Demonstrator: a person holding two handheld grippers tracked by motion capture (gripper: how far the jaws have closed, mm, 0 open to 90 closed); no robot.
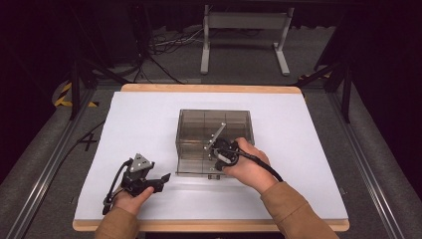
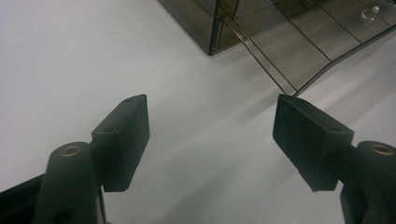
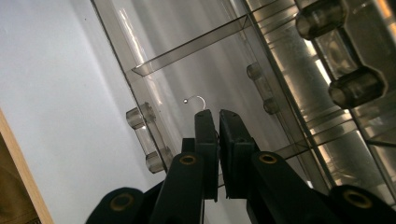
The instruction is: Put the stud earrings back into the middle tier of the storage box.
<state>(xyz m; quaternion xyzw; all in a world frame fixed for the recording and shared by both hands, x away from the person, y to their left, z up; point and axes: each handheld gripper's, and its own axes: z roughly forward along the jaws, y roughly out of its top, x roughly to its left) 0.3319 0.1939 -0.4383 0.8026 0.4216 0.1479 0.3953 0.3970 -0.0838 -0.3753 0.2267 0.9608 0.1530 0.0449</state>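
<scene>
A smoky clear plastic box (image 1: pixel 214 134) with inner dividers sits near the middle of the white surface (image 1: pixel 139 119), and a shallow drawer (image 1: pixel 199 167) of the same plastic is drawn out from its near side toward the person. The right hand (image 1: pixel 251 167) holds the right claw (image 1: pixel 219 152) over that drawer, pointing away from the person and down into it. In the right gripper view its jaws are clenched almost together, only a thin slit between them, and a small silver hook (image 3: pixel 198 100) with a bead at one end rises from just past their tips; the hook's lower end runs down into the slit, so the right claw (image 3: pixel 218 116) appears to be gripping it, with the clear drawer floor behind. A clear divider wall (image 3: pixel 191 46) crosses the drawer beyond the hook, and rounded clear handles (image 3: pixel 149 137) stand on the drawer's front wall. The left hand (image 1: pixel 130 199) rests on the surface well to the left of the box, holding the left claw (image 1: pixel 161 180), which points right toward the drawer. In the left gripper view the left claw (image 2: pixel 210 119) is released, jaws spread wide over bare white surface with nothing between them, and the drawer corner (image 2: pixel 289 91) lies just ahead, with the small hook (image 2: pixel 369 14) far off inside.
</scene>
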